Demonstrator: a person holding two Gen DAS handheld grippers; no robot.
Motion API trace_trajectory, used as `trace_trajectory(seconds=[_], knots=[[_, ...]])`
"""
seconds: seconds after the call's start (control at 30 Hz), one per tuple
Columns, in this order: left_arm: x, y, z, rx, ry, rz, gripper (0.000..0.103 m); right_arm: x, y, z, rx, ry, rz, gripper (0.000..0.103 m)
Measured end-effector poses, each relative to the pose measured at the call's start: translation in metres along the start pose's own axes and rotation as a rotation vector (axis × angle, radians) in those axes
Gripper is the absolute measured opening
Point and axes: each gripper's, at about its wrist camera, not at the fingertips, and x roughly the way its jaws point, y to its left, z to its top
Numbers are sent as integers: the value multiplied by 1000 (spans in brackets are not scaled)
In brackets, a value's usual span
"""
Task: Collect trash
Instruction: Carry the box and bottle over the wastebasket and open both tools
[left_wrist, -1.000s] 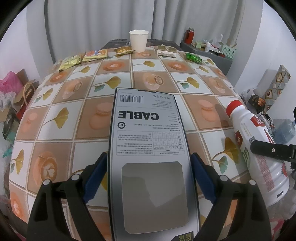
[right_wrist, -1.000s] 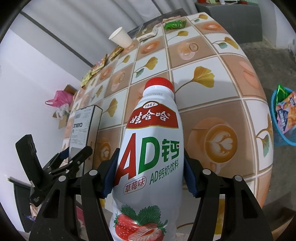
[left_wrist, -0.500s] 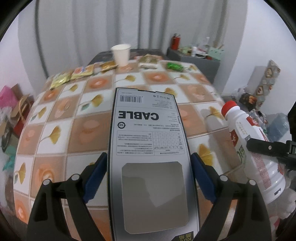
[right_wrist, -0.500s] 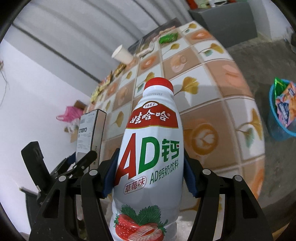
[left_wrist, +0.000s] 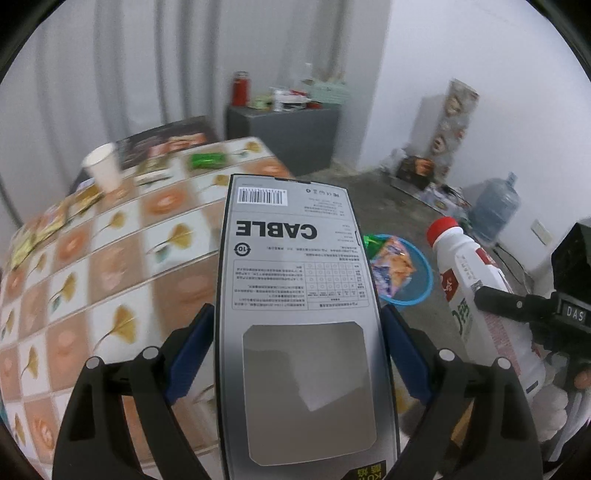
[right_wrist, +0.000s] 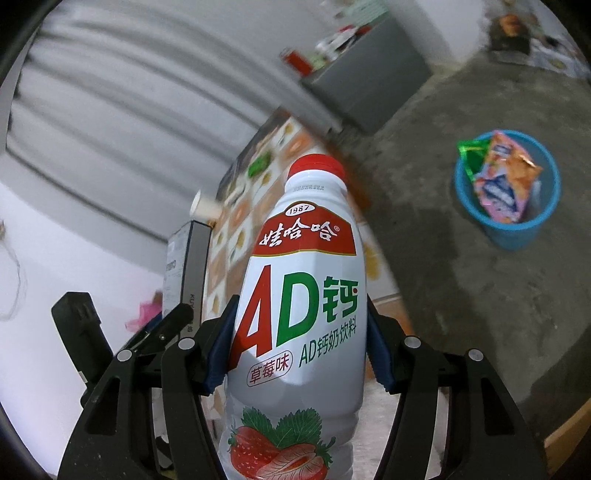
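Note:
A grey box printed CABLE (left_wrist: 295, 280) is clamped between the blue pads of my left gripper (left_wrist: 297, 325). It is held over the table's right edge. My right gripper (right_wrist: 301, 321) is shut on a white strawberry drink bottle (right_wrist: 303, 258) with a red cap. That bottle (left_wrist: 469, 280) also shows at the right of the left wrist view. The box (right_wrist: 192, 266) appears to the bottle's left in the right wrist view. A blue bin (right_wrist: 517, 236) with snack wrappers in it stands on the concrete floor ahead. The same bin (left_wrist: 417, 291) shows partly behind the box.
The tiled-pattern table (left_wrist: 110, 258) still holds a paper cup (left_wrist: 103, 171), a green wrapper (left_wrist: 208, 160) and several other snack packets along its far edge. A grey cabinet (left_wrist: 284, 136) stands by the back wall. A water jug (left_wrist: 495, 206) and clutter line the right wall.
Both grippers have swung right, off the table and toward the floor, each keeping its item. The blue bin has come into the left wrist view and moved closer to centre in the right.

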Motion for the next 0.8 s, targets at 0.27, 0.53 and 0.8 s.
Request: trace_trajectory(seconds=[0.27, 0.53, 0.8], knots=[[38, -58, 33, 84, 55, -65, 87, -40, -60, 5, 136, -89, -9, 58], [98, -128, 53, 179, 162, -133, 87, -53, -111, 15, 256, -147, -38, 58], [166, -166, 76, 174, 273, -198, 87, -56, -171, 25, 390, -187, -98, 58]])
